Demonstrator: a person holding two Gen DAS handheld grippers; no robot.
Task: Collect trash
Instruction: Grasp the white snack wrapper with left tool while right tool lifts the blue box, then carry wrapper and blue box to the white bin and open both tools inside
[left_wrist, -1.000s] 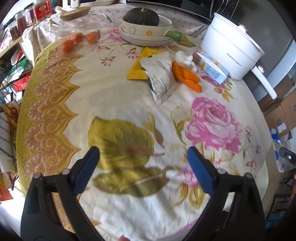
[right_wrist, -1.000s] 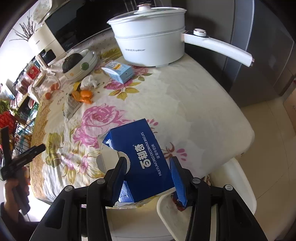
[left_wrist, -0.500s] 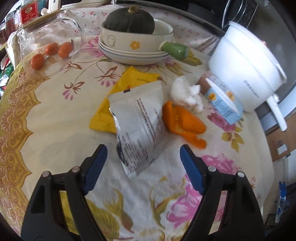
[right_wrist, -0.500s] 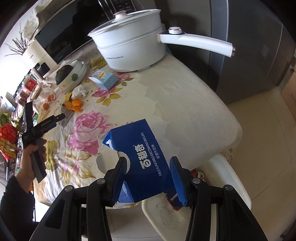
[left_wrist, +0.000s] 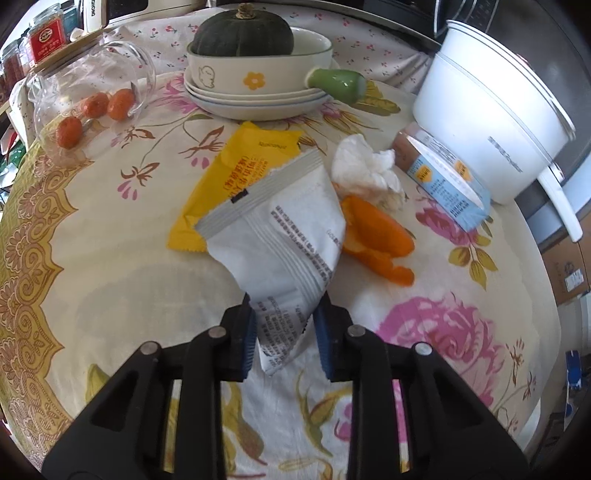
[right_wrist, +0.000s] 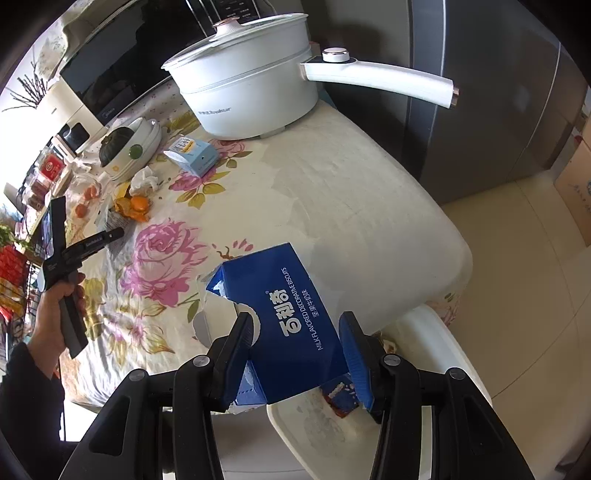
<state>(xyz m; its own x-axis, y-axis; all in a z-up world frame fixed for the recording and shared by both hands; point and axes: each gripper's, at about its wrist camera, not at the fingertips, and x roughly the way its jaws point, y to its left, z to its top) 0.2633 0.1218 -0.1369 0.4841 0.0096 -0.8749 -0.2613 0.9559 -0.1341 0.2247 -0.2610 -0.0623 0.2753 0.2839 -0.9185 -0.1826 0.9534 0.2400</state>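
A torn white snack wrapper (left_wrist: 280, 236) lies on the floral tablecloth (left_wrist: 110, 258), and my left gripper (left_wrist: 284, 332) is shut on its near corner. Under it lies a yellow wrapper (left_wrist: 229, 173). Right of them are a crumpled tissue (left_wrist: 364, 170), orange peel (left_wrist: 380, 236) and a light-blue carton (left_wrist: 447, 181). My right gripper (right_wrist: 299, 343) is shut on a blue biscuit box (right_wrist: 284, 306). It holds the box past the table's edge, above a white bin (right_wrist: 332, 424). The right wrist view shows a hand holding the left gripper (right_wrist: 120, 233) at the far left.
A white electric pot (left_wrist: 491, 122) with a long handle stands at the back right. A bowl with a dark green squash (left_wrist: 243, 33) sits on stacked plates at the back. A tipped glass jar (left_wrist: 92, 99) with tangerines lies back left. A grey fridge (right_wrist: 480, 110) stands beyond the table.
The left gripper moved forward over the cloth to the white wrapper and closed on its corner. The right gripper shifted slightly at first, then stayed put with the blue box.
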